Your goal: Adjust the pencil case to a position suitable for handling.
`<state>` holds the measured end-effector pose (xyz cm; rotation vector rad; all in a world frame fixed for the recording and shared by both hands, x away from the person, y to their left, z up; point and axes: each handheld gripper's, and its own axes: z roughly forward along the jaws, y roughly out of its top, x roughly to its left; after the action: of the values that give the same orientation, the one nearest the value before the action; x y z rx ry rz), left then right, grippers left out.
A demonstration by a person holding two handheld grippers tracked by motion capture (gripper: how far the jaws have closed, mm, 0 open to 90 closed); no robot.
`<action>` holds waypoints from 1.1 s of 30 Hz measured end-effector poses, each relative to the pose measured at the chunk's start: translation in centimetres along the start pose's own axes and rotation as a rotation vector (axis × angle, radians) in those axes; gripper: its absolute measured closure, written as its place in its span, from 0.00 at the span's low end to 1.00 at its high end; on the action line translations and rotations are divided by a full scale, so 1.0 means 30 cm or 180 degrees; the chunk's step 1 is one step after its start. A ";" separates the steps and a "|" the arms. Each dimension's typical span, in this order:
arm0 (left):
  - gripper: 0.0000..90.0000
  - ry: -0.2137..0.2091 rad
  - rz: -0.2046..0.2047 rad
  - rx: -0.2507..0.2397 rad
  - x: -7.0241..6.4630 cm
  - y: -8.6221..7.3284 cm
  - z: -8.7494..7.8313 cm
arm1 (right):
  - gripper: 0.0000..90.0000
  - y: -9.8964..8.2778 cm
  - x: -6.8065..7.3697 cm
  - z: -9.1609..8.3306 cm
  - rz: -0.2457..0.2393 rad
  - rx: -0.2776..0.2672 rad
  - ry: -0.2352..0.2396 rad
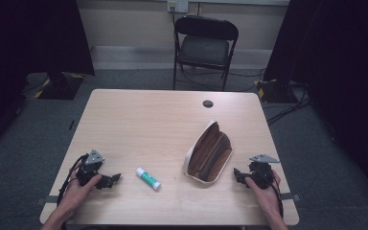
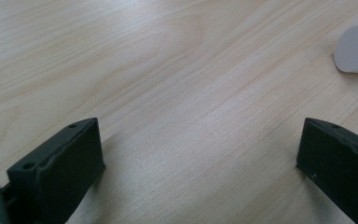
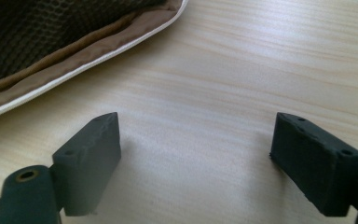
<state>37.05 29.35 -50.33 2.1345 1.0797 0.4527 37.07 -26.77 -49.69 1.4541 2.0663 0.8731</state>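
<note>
High view: left gripper (image 1: 109, 180) sits at the near left of the table (image 1: 139, 120), held in the person's left hand (image 1: 79, 189), jaws pointing toward the glue stick (image 1: 148, 178). The stick lies flat just beyond the jaw tips, not touching, white cap end toward the gripper, green body angled away toward the near edge. Right gripper (image 1: 239, 175) sits at the near right, in the right hand (image 1: 263, 191), jaws pointing at the open pencil case (image 1: 208, 153). The case lies just ahead of those jaws, near but apart, brown lining up, white outer rim, long axis slanting away toward the far right. A dark round hole (image 1: 208, 103) in the table is well beyond the case. A folding chair (image 1: 205, 45) stands behind the table.

Left gripper view: left gripper (image 2: 200, 149) jaws stand wide apart, nothing between them, bare wood under the gap. The glue stick's white cap (image 2: 356, 49) is ahead and off to the upper right, clear of the jaws.

Right gripper view: right gripper (image 3: 196, 140) jaws also spread apart, empty, wood grain between them. The pencil case (image 3: 65, 51) is ahead at upper left, with dark mesh lining, tan edge band and white piping; its rim lies close beyond the left jaw, with no contact.
</note>
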 end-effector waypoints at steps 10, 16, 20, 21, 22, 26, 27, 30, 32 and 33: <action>0.00 0.0007 -0.0009 -0.0003 -0.001 -0.001 -0.001 | 0.46 0.083 0.092 -0.070 -0.0528 -0.0123 0.0186; 0.00 0.0005 -0.0003 -0.0002 -0.001 0.000 0.000 | 0.55 0.152 0.159 -0.069 -0.0613 -0.0309 0.0625; 0.00 0.0004 -0.0003 0.0000 -0.001 0.000 0.000 | 0.57 0.129 0.203 -0.045 -0.0735 -0.0245 0.0853; 0.00 0.0005 -0.0002 -0.0001 -0.001 0.000 0.000 | 0.57 0.123 0.212 -0.041 -0.0773 -0.0229 0.0892; 0.00 0.0005 -0.0004 -0.0001 -0.001 0.000 0.000 | 0.57 0.118 0.216 -0.039 -0.0787 -0.0227 0.0930; 0.00 0.0004 -0.0004 -0.0001 -0.001 0.000 0.000 | 0.55 0.104 0.228 -0.029 -0.0818 -0.0182 0.1011; 0.00 0.0004 -0.0002 0.0000 0.000 0.000 0.000 | 0.54 0.101 0.232 -0.027 -0.0825 -0.0163 0.1010; 0.00 0.0003 -0.0003 -0.0001 0.000 0.000 0.000 | 0.52 0.095 0.244 -0.017 -0.0877 -0.0138 0.1028; 0.00 0.0004 -0.0003 -0.0001 -0.001 0.000 0.000 | 0.52 0.095 0.253 -0.011 -0.0900 -0.0133 0.1029; 0.00 0.0003 -0.0003 -0.0001 0.000 0.000 0.000 | 0.51 0.095 0.255 -0.009 -0.0921 -0.0140 0.1044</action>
<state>37.04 29.35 -50.33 2.1336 1.0808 0.4534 36.18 -18.93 -47.53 1.0041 2.3995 1.0827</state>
